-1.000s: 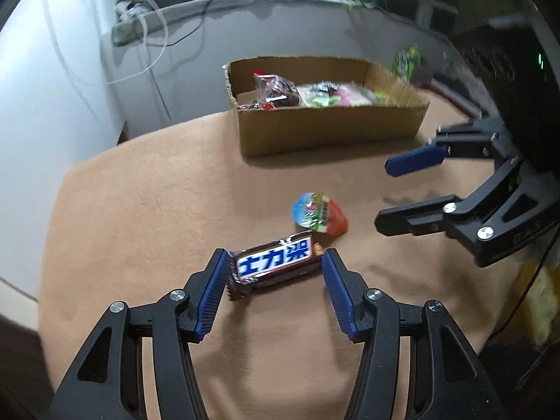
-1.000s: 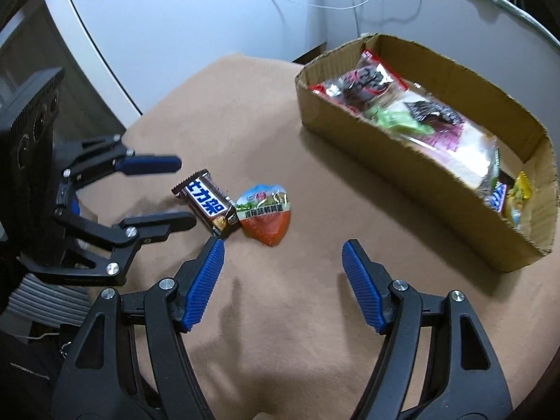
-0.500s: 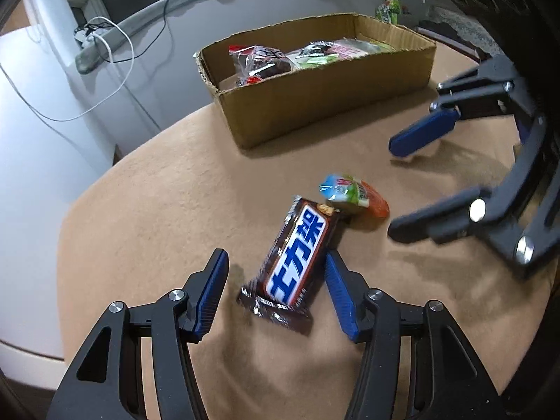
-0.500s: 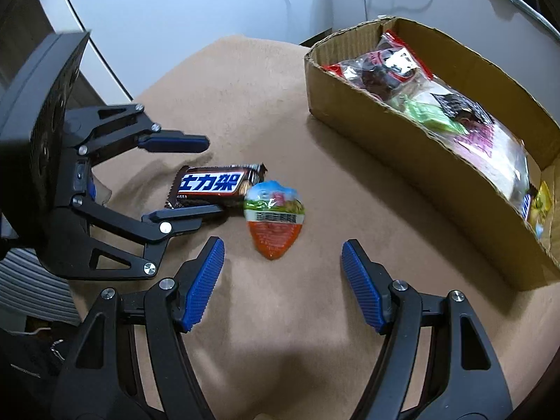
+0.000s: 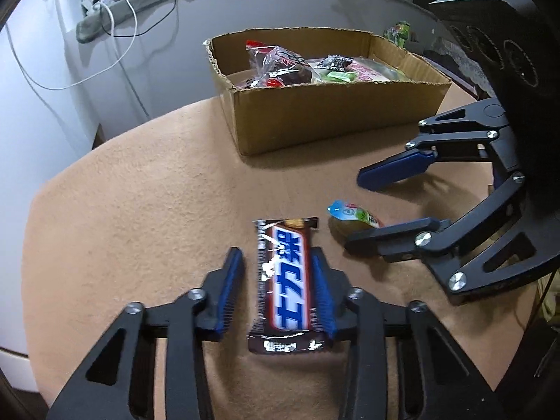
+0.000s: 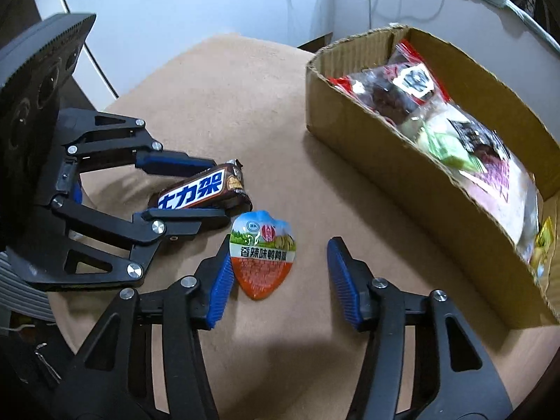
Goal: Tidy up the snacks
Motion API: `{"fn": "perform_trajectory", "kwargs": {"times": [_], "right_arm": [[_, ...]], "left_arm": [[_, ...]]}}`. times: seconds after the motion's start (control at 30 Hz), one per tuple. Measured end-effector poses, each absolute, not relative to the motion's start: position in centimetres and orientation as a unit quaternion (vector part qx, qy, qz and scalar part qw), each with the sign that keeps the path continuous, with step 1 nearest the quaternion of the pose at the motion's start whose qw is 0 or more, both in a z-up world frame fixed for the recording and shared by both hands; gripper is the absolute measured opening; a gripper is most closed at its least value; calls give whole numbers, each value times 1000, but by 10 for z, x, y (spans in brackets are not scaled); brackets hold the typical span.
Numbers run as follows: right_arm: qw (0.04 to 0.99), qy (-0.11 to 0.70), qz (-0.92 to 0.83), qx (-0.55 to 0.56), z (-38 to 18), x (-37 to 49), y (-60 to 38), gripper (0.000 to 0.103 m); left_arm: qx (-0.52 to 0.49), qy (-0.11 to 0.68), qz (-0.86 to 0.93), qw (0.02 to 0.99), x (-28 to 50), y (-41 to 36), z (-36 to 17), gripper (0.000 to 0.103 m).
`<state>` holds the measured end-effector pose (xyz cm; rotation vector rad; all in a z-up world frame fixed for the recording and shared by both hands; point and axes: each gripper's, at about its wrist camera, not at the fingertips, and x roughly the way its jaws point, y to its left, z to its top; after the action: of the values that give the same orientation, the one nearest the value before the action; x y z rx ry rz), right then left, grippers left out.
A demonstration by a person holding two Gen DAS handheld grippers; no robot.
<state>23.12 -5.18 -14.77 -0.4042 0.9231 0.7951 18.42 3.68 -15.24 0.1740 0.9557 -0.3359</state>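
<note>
A brown chocolate bar [image 5: 285, 287] with blue lettering lies lengthwise between the fingers of my left gripper [image 5: 276, 262]. The right pad touches it; a narrow gap shows at the left pad, and the bar looks slightly raised. The bar [image 6: 203, 189] and left gripper [image 6: 199, 192] also show in the right wrist view. A small shield-shaped orange snack pack [image 6: 262, 253] lies on the tan table cover, just inside the left finger of my open right gripper [image 6: 280, 266]. It shows in the left view [image 5: 353, 218] too. The right gripper [image 5: 385, 206] is there at right.
An open cardboard box [image 5: 332, 112] holding several bagged snacks stands at the back of the round table; it shows in the right wrist view [image 6: 402, 182] at right. White cables [image 5: 115, 35] hang on the wall behind. The table edge [image 5: 31, 210] curves at left.
My left gripper has turned so the chocolate bar lies lengthwise between its fingers and has narrowed onto it. My right gripper has moved closer to the orange pack.
</note>
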Motion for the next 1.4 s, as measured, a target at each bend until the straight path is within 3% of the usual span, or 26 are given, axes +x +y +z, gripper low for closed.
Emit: {"fn": "perform_trajectory", "kwargs": {"times": [0.07, 0.17, 0.3, 0.9, 1.4], "right_arm": [[803, 428, 368, -190, -146, 232, -48, 53], [807, 425, 362, -191, -145, 232, -47, 33], [810, 427, 356, -186, -144, 233, -46, 27], [860, 373, 327, -121, -97, 204, -112, 26], [888, 344, 289, -97, -66, 204, -158, 26]], "left_arm": [[83, 457, -160, 871, 186, 37, -152, 27], [77, 456, -155, 873, 186, 37, -153, 27], [59, 457, -144, 876, 185, 39, -153, 27], [1, 388, -120, 914, 165, 30, -104, 26], [19, 340, -147, 928, 166, -8, -62, 26]]}}
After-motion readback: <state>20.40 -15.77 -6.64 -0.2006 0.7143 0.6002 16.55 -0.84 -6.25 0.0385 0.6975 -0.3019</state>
